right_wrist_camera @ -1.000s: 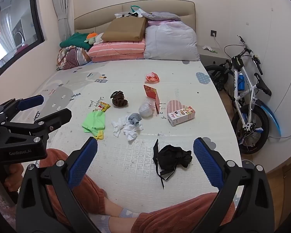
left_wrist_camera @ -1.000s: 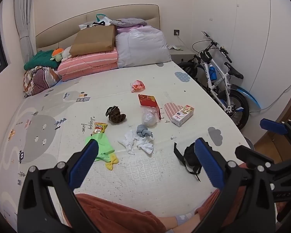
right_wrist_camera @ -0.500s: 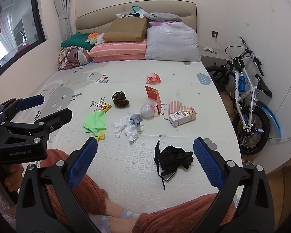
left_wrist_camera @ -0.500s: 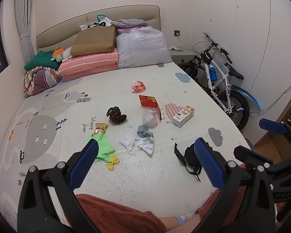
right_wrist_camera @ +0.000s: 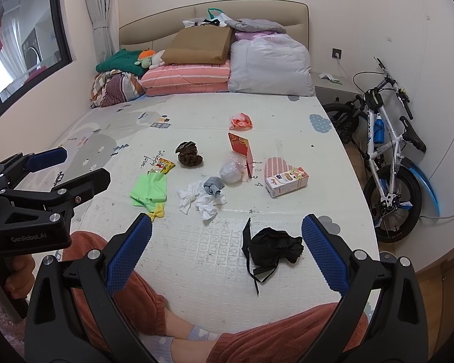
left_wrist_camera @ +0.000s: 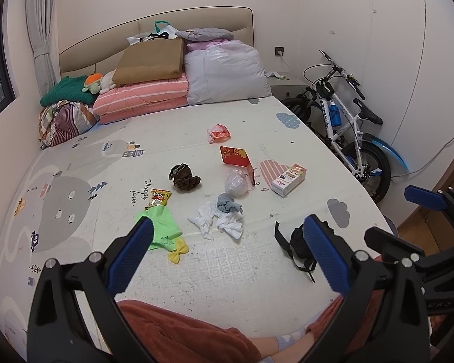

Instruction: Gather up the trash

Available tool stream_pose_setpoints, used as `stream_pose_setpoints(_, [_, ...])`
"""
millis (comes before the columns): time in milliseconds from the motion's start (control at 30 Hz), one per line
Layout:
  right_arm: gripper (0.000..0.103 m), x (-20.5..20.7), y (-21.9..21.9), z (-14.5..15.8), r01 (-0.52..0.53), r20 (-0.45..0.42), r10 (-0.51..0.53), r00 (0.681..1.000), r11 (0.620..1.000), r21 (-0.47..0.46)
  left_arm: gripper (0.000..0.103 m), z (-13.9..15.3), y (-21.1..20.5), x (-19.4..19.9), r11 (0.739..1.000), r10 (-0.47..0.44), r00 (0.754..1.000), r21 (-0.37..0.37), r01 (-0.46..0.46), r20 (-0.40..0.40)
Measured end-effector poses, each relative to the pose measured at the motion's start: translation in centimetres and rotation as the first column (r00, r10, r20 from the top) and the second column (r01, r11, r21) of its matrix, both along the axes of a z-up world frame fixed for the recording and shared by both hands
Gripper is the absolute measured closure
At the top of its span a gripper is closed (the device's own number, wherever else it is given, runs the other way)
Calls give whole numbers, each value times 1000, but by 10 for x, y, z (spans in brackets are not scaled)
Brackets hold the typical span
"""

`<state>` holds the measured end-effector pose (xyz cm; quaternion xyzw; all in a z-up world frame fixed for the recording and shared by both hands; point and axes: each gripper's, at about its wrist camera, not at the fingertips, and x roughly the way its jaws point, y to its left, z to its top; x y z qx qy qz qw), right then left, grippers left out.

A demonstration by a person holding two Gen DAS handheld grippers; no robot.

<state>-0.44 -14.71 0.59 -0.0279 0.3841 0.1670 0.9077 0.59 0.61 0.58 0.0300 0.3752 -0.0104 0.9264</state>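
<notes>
The left gripper (left_wrist_camera: 227, 251) has its blue pads wide apart and holds nothing; it hangs above the near edge of the bed (left_wrist_camera: 75, 157), over the person's knees. The right gripper (right_wrist_camera: 227, 249) is also wide open and empty, and it is beside the left one, a little more to the right.

Compared with one second ago, almost nothing has changed. Both views have only drifted slightly, and no piece of trash has moved. In judgement, this means the collecting has not started yet and the person is still choosing the first piece.

The trash lies in the middle of the bed. Nearest to the right gripper is a black cloth with straps (right_wrist_camera: 272, 249), just in front of its right finger. Farther out are the white crumpled tissues (right_wrist_camera: 201, 201) with a small grey cloth (right_wrist_camera: 213, 185) touching them, and a green bag (right_wrist_camera: 149, 189) to the left with a snack wrapper (right_wrist_camera: 165, 165) at its far end. Beyond these are a clear plastic ball (right_wrist_camera: 231, 172), a red card (right_wrist_camera: 240, 148), a small carton (right_wrist_camera: 286, 181), a brown scrunchie (right_wrist_camera: 189, 154) and an orange wrapper (right_wrist_camera: 240, 121). No bin or bag for the trash can be seen.
</notes>
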Motion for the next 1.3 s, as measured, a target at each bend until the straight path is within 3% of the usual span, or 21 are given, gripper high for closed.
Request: stream_pose_setpoints(1300, [7,3,7,-1,-1,-5,1,1000,1000,-6,4,-7,11,-6,1000,15,1000,-8,-16,-6])
